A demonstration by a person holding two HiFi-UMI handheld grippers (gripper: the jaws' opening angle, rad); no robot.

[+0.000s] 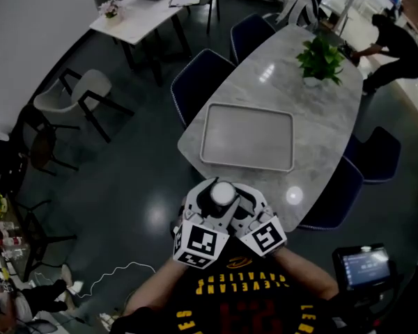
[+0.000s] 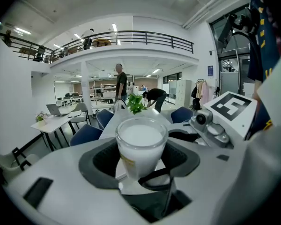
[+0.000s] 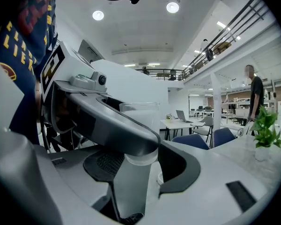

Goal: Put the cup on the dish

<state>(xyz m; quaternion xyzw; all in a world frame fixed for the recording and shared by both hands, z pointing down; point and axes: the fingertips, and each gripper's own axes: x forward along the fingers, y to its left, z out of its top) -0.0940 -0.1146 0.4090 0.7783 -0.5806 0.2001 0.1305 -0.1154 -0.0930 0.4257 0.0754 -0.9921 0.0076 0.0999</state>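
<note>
I have both hand-held grippers up together just short of the near rim of the dish (image 1: 247,136), off the edge of the tabletop (image 1: 313,117). The left hand-held gripper (image 2: 140,159) pinches the cup (image 2: 140,142) between its dark pads; the cup is upright and looks white inside. The right hand-held gripper (image 3: 140,172) also closes round the same cup from the other side, with a jaw of the left one crossing in front. The dish lies flat, nothing on it. A potted plant (image 1: 320,58) stands beyond the dish's far rim.
</note>
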